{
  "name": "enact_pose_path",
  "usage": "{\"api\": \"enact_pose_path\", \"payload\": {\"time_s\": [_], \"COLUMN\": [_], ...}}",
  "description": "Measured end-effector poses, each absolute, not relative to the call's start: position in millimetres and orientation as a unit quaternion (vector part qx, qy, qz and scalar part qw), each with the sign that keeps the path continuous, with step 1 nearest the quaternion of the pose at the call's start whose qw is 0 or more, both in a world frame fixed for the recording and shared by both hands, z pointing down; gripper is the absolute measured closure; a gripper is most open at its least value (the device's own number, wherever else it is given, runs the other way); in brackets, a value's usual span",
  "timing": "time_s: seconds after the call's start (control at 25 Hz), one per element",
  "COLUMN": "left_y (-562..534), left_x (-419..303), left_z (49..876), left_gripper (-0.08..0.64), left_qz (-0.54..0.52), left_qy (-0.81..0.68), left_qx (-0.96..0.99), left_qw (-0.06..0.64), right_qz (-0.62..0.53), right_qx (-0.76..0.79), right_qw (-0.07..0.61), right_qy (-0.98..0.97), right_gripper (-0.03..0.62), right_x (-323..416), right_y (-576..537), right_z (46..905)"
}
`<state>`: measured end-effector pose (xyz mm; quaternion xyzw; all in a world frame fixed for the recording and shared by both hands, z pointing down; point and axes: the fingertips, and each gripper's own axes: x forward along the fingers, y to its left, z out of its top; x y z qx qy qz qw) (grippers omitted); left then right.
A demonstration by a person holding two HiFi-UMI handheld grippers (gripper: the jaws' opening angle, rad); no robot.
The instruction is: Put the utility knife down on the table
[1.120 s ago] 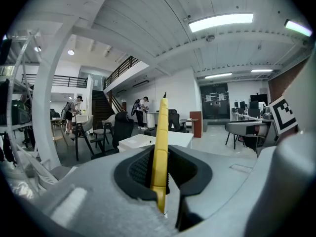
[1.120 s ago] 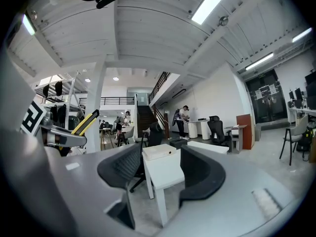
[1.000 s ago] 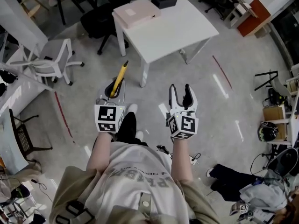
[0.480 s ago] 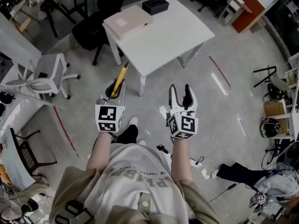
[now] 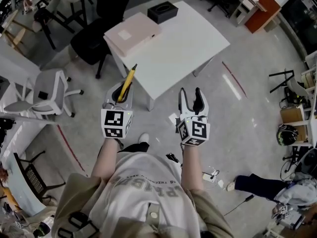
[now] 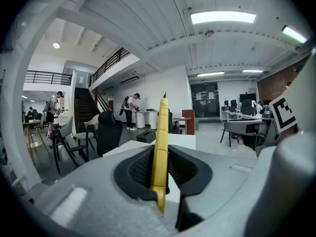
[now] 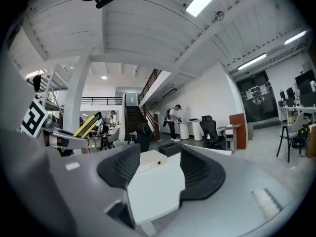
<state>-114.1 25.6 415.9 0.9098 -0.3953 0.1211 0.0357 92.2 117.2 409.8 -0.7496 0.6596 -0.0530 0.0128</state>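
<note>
Yellow utility knife (image 5: 127,83) clamped upright between the left gripper (image 5: 121,92) jaws, off the table, tip at the white table (image 5: 183,38) near corner; its lower end is buried in the pads (blade tip barely readable in the left gripper view); right gripper (image 5: 191,94) jaws apart, nothing in them; a second ago the knife was over floor, short of the table; pinkish flat box (image 5: 131,32) and black box (image 5: 162,11) sit at the far edge.
</note>
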Motion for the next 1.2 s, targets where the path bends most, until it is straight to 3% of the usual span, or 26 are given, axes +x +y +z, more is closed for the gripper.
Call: {"api": "enact_pose_path", "payload": {"time_s": [1.2], "left_y": [-61], "left_x": [-48], "left_z": [451], "left_gripper": [0.502], "left_qz": [0.152], "left_qy": [-0.386], "left_qx": [0.908], "left_qw": [0.065], "right_qz": [-0.094], "right_qx": [-0.738], "right_qw": [0.003], "right_qy": [0.669], "right_gripper": [0.357], "right_x": [153], "right_y": [24], "right_z": [436]}}
